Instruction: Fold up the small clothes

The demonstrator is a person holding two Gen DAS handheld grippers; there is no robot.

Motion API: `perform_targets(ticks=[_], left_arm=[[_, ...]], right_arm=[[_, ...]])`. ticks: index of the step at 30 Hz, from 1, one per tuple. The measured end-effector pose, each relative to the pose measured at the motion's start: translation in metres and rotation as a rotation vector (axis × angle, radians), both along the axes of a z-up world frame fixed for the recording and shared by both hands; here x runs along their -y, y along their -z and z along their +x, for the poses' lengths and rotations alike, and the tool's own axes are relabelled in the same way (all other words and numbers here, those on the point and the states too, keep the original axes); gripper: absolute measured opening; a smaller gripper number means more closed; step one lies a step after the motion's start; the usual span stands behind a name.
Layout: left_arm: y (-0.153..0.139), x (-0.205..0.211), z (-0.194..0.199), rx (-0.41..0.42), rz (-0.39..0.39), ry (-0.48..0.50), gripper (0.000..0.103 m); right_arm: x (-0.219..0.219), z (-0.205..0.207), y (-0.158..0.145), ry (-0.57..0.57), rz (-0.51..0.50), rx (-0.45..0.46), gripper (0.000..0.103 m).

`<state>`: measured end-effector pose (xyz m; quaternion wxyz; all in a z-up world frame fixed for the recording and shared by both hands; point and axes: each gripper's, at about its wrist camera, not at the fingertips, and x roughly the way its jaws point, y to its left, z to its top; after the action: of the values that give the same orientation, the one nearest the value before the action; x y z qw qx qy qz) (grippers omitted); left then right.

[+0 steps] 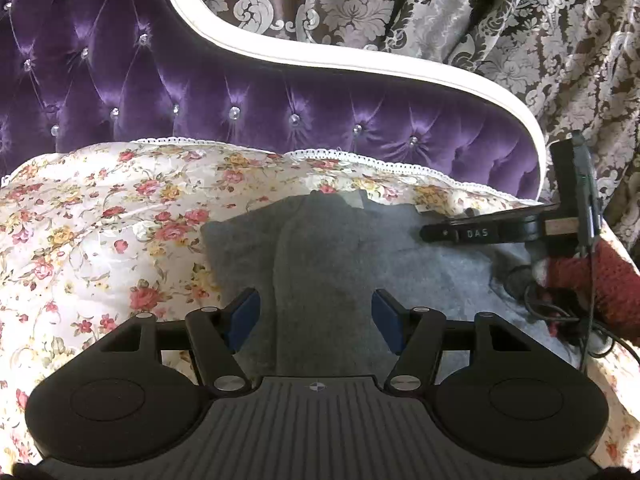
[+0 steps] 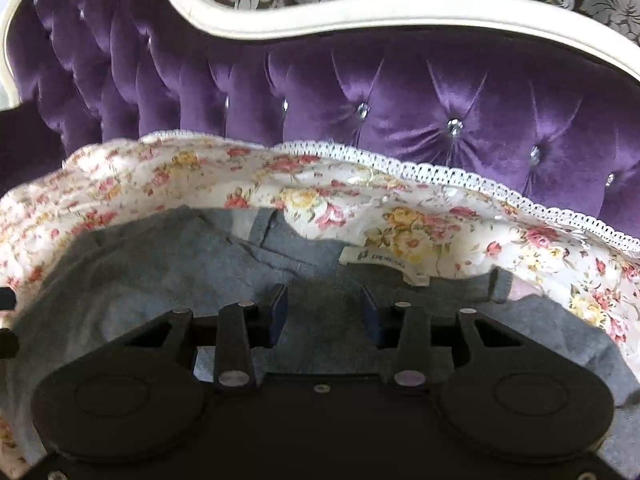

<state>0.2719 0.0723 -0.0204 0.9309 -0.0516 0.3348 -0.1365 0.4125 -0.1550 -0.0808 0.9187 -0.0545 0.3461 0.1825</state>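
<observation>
The grey garment (image 1: 320,264) lies on the flower-printed bedspread (image 1: 100,220) of the bed, toward the headboard edge, and looks only partly folded. In the left wrist view a darker band of it runs down the middle over a paler layer that spreads out to the right, so one flap seems turned in while the rest is still loose.

Nearest in that view, the left hand-held gripper (image 1: 316,316) hovers over the dark band with its blue pads (image 1: 246,316) spread apart and nothing between them. The right hand-held gripper (image 2: 323,312) hangs low over the garment's collar end, jaws also parted; whether its pads touch the cloth I cannot tell, but they do not pinch it. In the left wrist view it shows side-on at the garment's right edge, with a red knitted sleeve (image 1: 600,276) behind it.

Just past the right gripper lies the white neck label (image 2: 380,262) on the still rumpled collar edge. Beyond that come the bedspread's lace trim (image 2: 440,172), the purple tufted headboard (image 1: 200,92) and the patterned curtain (image 1: 520,40).

By my judgement, the spread side still wants folding in, then folding across.
</observation>
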Motion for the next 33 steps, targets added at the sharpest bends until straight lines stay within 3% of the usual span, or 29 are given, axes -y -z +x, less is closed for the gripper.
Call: perform_targets(ticks=[1, 2, 3, 8, 15, 16, 18, 20, 21, 23, 27, 31, 33], left_arm=[[0.0, 0.001, 0.0, 0.0, 0.001, 0.002, 0.06], [0.0, 0.001, 0.0, 0.0, 0.001, 0.003, 0.06], [0.0, 0.001, -0.001, 0.0, 0.001, 0.005, 0.06], [0.001, 0.002, 0.0, 0.0, -0.001, 0.009, 0.06], [0.003, 0.001, 0.001, -0.006, 0.011, 0.011, 0.06], [0.003, 0.001, 0.001, -0.005, 0.011, 0.01, 0.06], [0.003, -0.001, 0.0, -0.002, 0.013, 0.005, 0.06], [0.001, -0.002, 0.0, 0.005, 0.012, 0.002, 0.06], [0.0, -0.002, 0.0, 0.009, 0.01, 0.002, 0.06], [0.0, 0.0, 0.0, 0.012, 0.009, 0.006, 0.06], [0.003, 0.009, 0.0, 0.007, 0.025, 0.031, 0.06], [0.017, 0.013, 0.003, -0.027, 0.076, 0.041, 0.06], [0.021, 0.013, 0.004, -0.033, 0.107, 0.037, 0.063]], right_arm=[[-0.001, -0.001, 0.001, -0.003, -0.009, -0.002, 0.034], [-0.002, -0.001, 0.002, -0.004, -0.018, -0.002, 0.014], [-0.003, -0.002, 0.001, -0.007, -0.022, 0.0, 0.008], [-0.006, 0.005, -0.01, 0.032, -0.047, 0.068, 0.007], [-0.002, 0.035, 0.009, 0.084, -0.008, -0.025, 0.005], [0.002, 0.032, 0.009, 0.095, 0.021, -0.011, 0.007], [0.015, 0.026, 0.002, 0.118, 0.091, 0.004, 0.025], [0.034, 0.016, -0.008, 0.144, 0.179, 0.034, 0.059], [0.044, 0.009, -0.014, 0.156, 0.216, 0.046, 0.063], [0.06, -0.003, -0.022, 0.176, 0.237, 0.055, 0.063], [0.065, -0.03, -0.023, 0.124, 0.169, 0.034, 0.063], [0.053, -0.049, -0.003, 0.056, -0.012, 0.009, 0.067], [0.059, -0.053, 0.009, 0.075, -0.08, 0.016, 0.073]])
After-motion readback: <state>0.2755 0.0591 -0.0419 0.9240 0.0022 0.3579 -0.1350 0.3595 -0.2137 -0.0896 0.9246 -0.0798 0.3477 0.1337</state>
